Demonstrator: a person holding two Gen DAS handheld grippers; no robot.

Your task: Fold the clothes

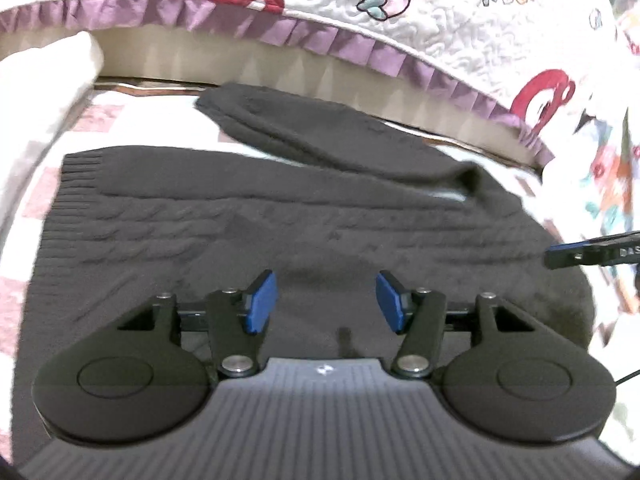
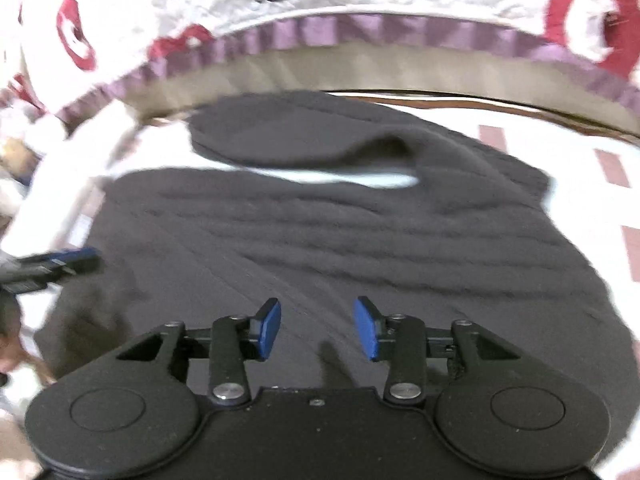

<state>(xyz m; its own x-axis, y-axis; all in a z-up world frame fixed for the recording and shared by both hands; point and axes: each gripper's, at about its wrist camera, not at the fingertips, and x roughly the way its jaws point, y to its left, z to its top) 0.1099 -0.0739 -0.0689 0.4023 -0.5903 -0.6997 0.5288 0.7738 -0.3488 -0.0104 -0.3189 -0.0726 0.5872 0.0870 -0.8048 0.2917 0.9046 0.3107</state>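
A dark grey cable-knit sweater (image 1: 260, 224) lies flat on a pink-and-white checked sheet (image 1: 44, 200), one sleeve (image 1: 304, 136) stretched out beyond the body. My left gripper (image 1: 326, 304) hovers over the sweater's near part, open, with nothing between its blue pads. The right wrist view shows the same sweater (image 2: 320, 232) with its sleeve (image 2: 296, 136) folded along the far side. There my right gripper (image 2: 318, 328) is open above the knit, empty. Each gripper's tip also shows at the edge of the other's view: the right one (image 1: 592, 254), the left one (image 2: 52, 266).
A white quilt (image 1: 400, 4) with red and pastel prints and a purple ruffled edge (image 1: 280, 34) lies bunched along the far side of the sheet. A white pillow or fold (image 1: 44, 68) sits at the far left. More printed fabric (image 1: 612, 184) is at the right.
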